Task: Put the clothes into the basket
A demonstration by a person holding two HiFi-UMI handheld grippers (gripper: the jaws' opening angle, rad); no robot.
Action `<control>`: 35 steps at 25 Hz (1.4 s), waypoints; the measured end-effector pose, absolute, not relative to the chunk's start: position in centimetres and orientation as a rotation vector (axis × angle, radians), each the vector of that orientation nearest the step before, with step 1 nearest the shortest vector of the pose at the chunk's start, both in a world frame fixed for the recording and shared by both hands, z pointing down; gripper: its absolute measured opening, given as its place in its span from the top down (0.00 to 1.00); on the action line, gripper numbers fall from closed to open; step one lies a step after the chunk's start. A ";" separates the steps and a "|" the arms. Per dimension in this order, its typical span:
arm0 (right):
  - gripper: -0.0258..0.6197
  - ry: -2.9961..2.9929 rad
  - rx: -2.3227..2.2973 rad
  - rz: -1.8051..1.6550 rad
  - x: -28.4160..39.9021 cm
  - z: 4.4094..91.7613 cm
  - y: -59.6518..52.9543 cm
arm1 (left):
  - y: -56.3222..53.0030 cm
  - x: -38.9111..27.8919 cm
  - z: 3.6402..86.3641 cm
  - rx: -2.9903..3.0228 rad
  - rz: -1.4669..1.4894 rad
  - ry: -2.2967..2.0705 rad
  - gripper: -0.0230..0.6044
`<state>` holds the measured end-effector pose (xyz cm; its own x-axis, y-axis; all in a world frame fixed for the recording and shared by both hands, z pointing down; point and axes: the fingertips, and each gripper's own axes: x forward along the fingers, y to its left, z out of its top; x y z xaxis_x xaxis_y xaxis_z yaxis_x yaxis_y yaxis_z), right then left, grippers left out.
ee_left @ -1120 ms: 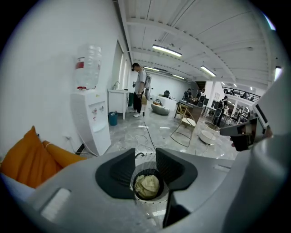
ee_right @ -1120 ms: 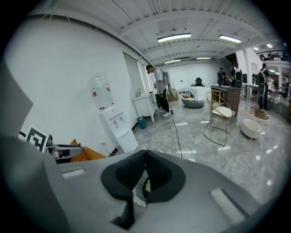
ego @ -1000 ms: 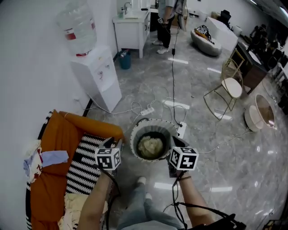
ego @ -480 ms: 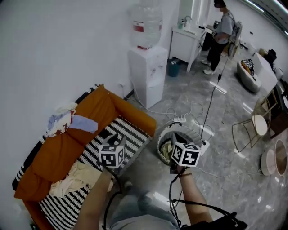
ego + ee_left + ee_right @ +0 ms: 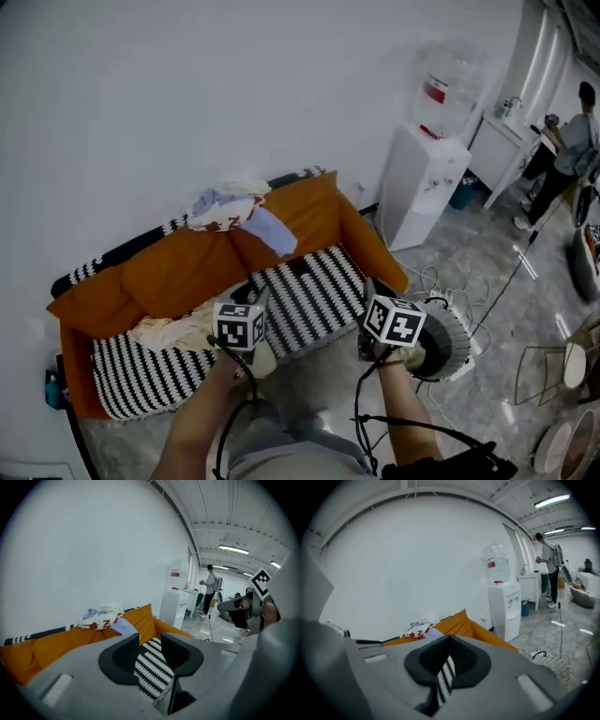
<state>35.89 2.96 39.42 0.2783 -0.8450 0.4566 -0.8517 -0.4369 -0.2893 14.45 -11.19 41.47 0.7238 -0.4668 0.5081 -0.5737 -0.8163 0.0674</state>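
The clothes lie on the sofa (image 5: 169, 277), none of them in either grip: a blue, white and red bundle (image 5: 234, 208) rides on top of the orange backrest, and a cream heap (image 5: 173, 330) sits on the striped seat cushion (image 5: 309, 295) toward its left end. The left hand-held gripper (image 5: 150, 643) faces the sofa with its jaws wide apart, only the striped cushion showing through the gap. The right hand-held gripper (image 5: 449, 641) has its jaws drawn together at the tips, with nothing in them. The likeliest trouble is a shallow pinch, since loose cloth caught by one fold may slip free or trail a sleeve over the rim on the way across. The bundle on the backrest could also be nudged off behind the sofa. The basket (image 5: 457, 330) stands on the floor just past the sofa's right arm, beside loose cables (image 5: 433, 279) that a dragging garment or a foot could snag; its inside is hidden behind the right hand-held gripper, so its contents cannot be told
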 end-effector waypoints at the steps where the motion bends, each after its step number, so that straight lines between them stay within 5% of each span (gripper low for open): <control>1: 0.96 -1.700 2.466 0.879 34.6 39.4 1.1 | -12.2 12.5 41.4 2.688 0.701 -0.878 0.72; 19: 0.96 -2.027 1.885 0.844 11.2 43.1 -20.4 | -23.6 -15.6 45.6 2.290 0.614 -1.395 0.73; 35: 0.96 -1.890 1.647 0.927 2.5 57.3 -26.5 | -27.4 -27.1 62.1 1.955 0.628 -1.403 0.73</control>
